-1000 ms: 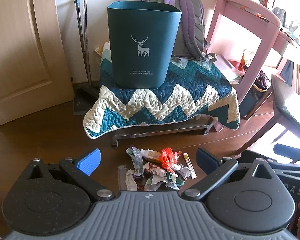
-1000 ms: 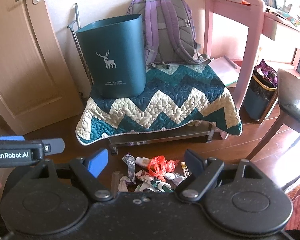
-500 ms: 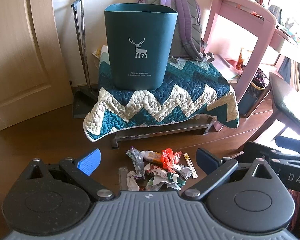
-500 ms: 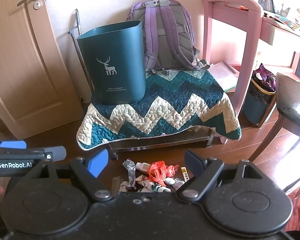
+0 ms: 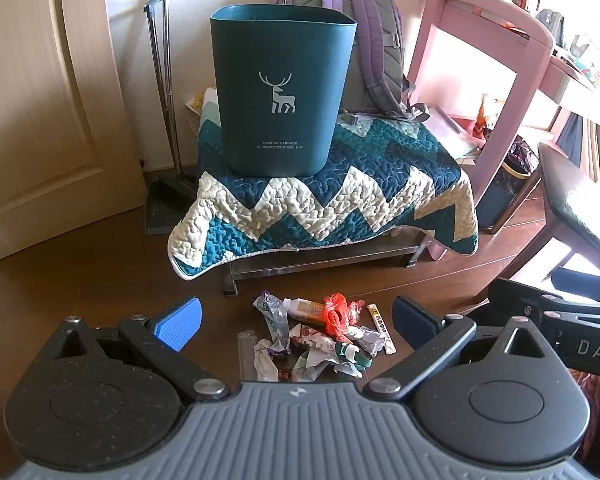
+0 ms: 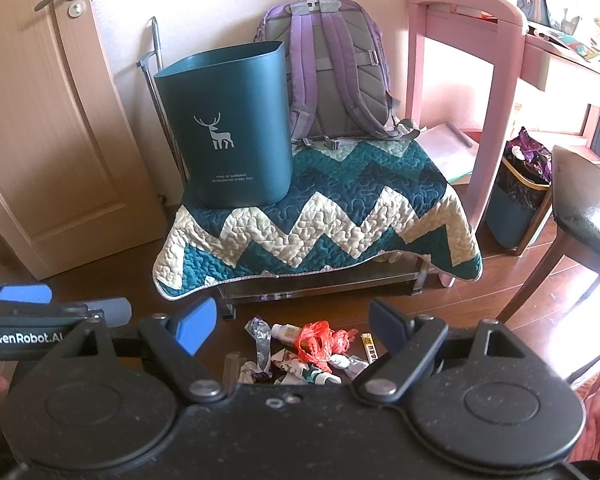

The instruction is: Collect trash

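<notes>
A pile of trash lies on the dark wood floor: crumpled wrappers, a small tube, a red plastic bag and a yellow stick packet. It also shows in the right wrist view. A teal bin with a deer print stands upright on a quilted bench, behind the pile. My left gripper is open and empty, above the pile. My right gripper is open and empty too, to the right of the left one.
A purple backpack leans on the wall behind the bin. A broom and dustpan stand left of the bench, by a door. A pink desk, a small full bin and a dark chair are at the right.
Both grippers have drawn slightly back and up from the bench; the bin and quilt look a little farther. Both stay open. The trash has not moved.
</notes>
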Demonstrator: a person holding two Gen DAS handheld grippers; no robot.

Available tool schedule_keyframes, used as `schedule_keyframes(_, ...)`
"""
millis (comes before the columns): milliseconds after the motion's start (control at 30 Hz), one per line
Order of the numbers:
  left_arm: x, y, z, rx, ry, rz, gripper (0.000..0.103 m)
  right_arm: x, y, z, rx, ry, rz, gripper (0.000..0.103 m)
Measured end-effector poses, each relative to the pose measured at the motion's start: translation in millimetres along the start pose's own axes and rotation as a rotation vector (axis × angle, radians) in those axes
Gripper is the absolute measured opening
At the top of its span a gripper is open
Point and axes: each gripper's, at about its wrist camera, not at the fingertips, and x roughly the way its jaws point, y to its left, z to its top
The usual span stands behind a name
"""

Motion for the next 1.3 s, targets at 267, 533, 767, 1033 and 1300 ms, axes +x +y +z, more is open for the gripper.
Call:
schedule_keyframes(267, -0.3, -0.4, -1.1, 0.008, 0.002, 0.000, 0.102, 0.1, 0.3, 0.0, 0.002, 0.001, -0.001, 0.083)
schedule_keyframes(533, 0.6, -1.9, -1.2, 0.009, 0.003, 0.001, 0.102, 0.0, -0.7, -0.7, 0.003, 0.001, -0.001, 0.083)
schedule_keyframes(767, 6.0, -2.4, -1.3, 0.008, 0.012, 0.013, 0.102, 3.0, -3.0, -2.8, 0.007, 0.012, 0.004, 0.083)
schedule_keyframes(1033, 33.8, 3.2, 8.1, -0.005, 0.067, 0.023, 0.102, 32.7, -6.8, 4.4, 0.012, 0.077, 0.003, 0.083)
schedule_keyframes(1300, 83.4, 19.3, 20.5, -0.006, 0.109, 0.050, 0.102, 79.1, -13.0, 21.5, -0.007, 0.121, -0.028, 0.083)
